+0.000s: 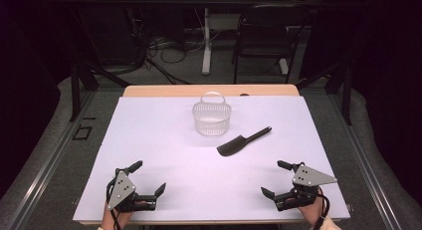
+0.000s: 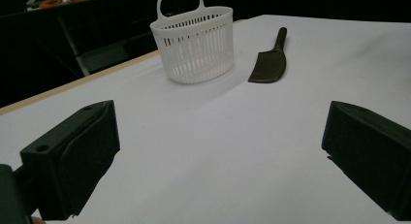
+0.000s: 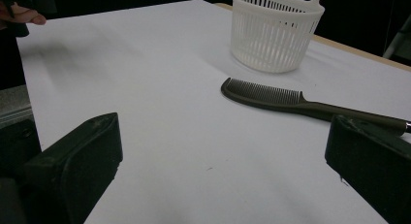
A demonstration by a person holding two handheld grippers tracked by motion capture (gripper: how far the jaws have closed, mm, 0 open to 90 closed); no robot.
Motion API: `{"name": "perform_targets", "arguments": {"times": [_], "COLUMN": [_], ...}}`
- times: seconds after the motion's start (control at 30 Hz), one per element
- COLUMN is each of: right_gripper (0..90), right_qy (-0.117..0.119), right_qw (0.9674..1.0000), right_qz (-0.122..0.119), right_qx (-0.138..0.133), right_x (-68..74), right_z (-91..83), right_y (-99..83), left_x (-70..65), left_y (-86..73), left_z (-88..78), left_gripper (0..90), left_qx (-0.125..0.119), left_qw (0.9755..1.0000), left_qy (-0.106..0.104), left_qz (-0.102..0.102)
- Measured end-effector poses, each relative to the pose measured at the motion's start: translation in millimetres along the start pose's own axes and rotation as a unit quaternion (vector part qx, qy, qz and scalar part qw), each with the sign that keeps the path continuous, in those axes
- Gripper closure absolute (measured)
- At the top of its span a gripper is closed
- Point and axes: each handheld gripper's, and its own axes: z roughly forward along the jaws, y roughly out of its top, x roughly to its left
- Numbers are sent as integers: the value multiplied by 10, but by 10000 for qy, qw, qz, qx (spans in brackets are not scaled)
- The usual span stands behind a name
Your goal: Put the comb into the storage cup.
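Comb [image 1: 244,141], a dark plastic one with a long thin handle, lies flat on the white counter [image 1: 164,140] just right of the white slotted plastic basket [image 1: 212,118], its axis slanting from near-left teeth to far-right handle. The right gripper [image 1: 277,178] is nearer, the left gripper [image 1: 149,176] farther; both stand wide open and empty. The right gripper view shows the teeth facing the basket.

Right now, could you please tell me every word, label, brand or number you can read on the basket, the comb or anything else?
None can be read: the white basket, the dark comb and the white table cover show no print or labels.
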Motion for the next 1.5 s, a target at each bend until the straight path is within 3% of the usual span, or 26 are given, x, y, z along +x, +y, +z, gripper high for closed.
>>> {"name": "perform_targets", "arguments": {"times": [0.37, 0.77, 1.5], "right_gripper": [3, 25, 17], "right_qy": [-36, -46, -228], "right_qw": [9998, 9990, 9981], "right_qz": [109, 4, 53], "right_qx": [182, 444, 564], "right_x": [-112, -219, -486], "right_z": [101, 256, 446], "right_y": [56, 108, 192], "left_x": [-10, 3, 3], "left_y": [1, -8, -9], "left_z": [-12, -19, -17], "left_gripper": [0, 0, 0], "left_qx": [-14, -7, -13], "left_qw": [10000, 10000, 10000], "left_qy": [29, 33, 43], "left_qz": [4, 14, 1]}}
